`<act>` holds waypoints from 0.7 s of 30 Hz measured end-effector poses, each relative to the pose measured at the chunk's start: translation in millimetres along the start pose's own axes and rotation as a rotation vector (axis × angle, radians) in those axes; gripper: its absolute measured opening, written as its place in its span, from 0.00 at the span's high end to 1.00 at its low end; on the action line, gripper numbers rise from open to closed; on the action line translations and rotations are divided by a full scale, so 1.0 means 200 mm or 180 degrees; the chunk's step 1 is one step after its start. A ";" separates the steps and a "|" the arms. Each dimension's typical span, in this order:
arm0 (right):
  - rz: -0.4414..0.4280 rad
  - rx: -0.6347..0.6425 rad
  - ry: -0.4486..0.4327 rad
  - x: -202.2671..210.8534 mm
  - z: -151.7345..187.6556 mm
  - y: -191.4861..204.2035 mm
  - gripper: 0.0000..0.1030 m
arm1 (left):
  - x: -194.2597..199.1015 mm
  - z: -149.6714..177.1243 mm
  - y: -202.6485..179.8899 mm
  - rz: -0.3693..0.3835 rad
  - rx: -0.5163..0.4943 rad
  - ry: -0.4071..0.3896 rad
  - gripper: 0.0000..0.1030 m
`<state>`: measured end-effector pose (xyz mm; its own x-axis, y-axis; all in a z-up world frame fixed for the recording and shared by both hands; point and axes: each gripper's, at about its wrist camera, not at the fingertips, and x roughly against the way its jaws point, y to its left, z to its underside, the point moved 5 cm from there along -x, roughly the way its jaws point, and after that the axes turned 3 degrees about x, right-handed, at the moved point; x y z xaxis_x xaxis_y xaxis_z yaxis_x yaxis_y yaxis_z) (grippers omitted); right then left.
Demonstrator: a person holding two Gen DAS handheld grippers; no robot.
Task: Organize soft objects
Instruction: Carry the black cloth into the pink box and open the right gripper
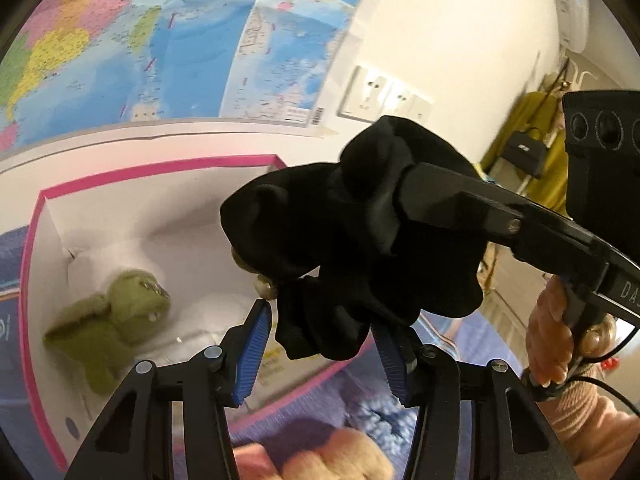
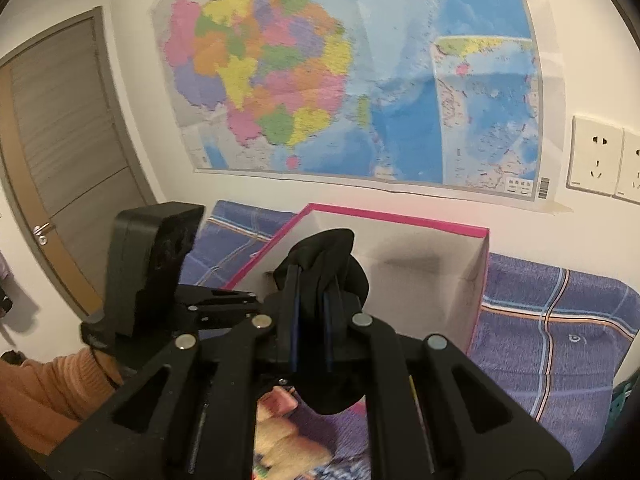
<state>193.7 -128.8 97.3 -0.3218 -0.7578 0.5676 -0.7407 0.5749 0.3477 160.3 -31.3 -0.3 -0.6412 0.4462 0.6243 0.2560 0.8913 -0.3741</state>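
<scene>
A black soft fabric bundle [image 1: 352,248] hangs in the air, pinched by my right gripper [image 2: 312,320], which comes in from the right in the left wrist view. In the right wrist view the black fabric [image 2: 324,264] sits squeezed between the shut blue pads. My left gripper [image 1: 320,344] is open, its blue pads [image 1: 254,344] on either side of the fabric's lower end. Below stands a white box with a pink rim [image 1: 32,272]; a green plush toy [image 1: 116,320] lies inside it.
The box stands on a purple checked bedcover [image 2: 552,332] against a wall with a map [image 2: 360,72] and sockets [image 2: 596,156]. A tan plush [image 1: 344,460] and something pink [image 1: 250,462] lie on the cover near me. A door [image 2: 60,152] is at the left.
</scene>
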 end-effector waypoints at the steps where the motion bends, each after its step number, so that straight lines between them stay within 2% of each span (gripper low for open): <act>1: -0.0018 -0.0021 0.0031 -0.03 -0.01 -0.02 0.89 | -0.02 -0.02 0.01 -0.0032 0.0003 0.0012 0.49; 6: 0.0053 -0.0058 0.0209 -0.21 -0.04 -0.15 0.89 | -0.16 -0.12 0.11 -0.0200 0.0083 0.0132 0.49; 11: 0.0229 -0.0040 0.0371 -0.38 -0.02 -0.29 0.88 | -0.27 -0.14 0.21 -0.0500 0.0199 0.0289 0.49; 13: 0.0442 -0.0052 0.0522 -0.47 0.00 -0.38 0.80 | -0.32 -0.15 0.25 -0.0607 0.0283 0.0352 0.49; 14: 0.0545 -0.0079 0.0627 -0.50 0.01 -0.42 0.73 | -0.33 -0.15 0.28 -0.0644 0.0327 0.0392 0.48; 15: 0.0787 -0.0062 0.0712 -0.53 0.03 -0.47 0.71 | -0.35 -0.15 0.29 -0.0650 0.0370 0.0434 0.46; 17: 0.0965 -0.0059 0.0764 -0.53 0.06 -0.52 0.71 | -0.36 -0.15 0.32 -0.0644 0.0444 0.0458 0.44; 21: 0.0810 -0.0218 0.0571 -0.39 0.09 -0.49 0.71 | -0.25 -0.12 0.32 -0.0641 0.0390 0.0238 0.44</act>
<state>280.7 -132.4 6.2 -0.3779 -0.5240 0.7633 -0.6065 0.7630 0.2236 225.9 4.9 -40.0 -0.6140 0.2692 0.7420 0.0358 0.9486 -0.3145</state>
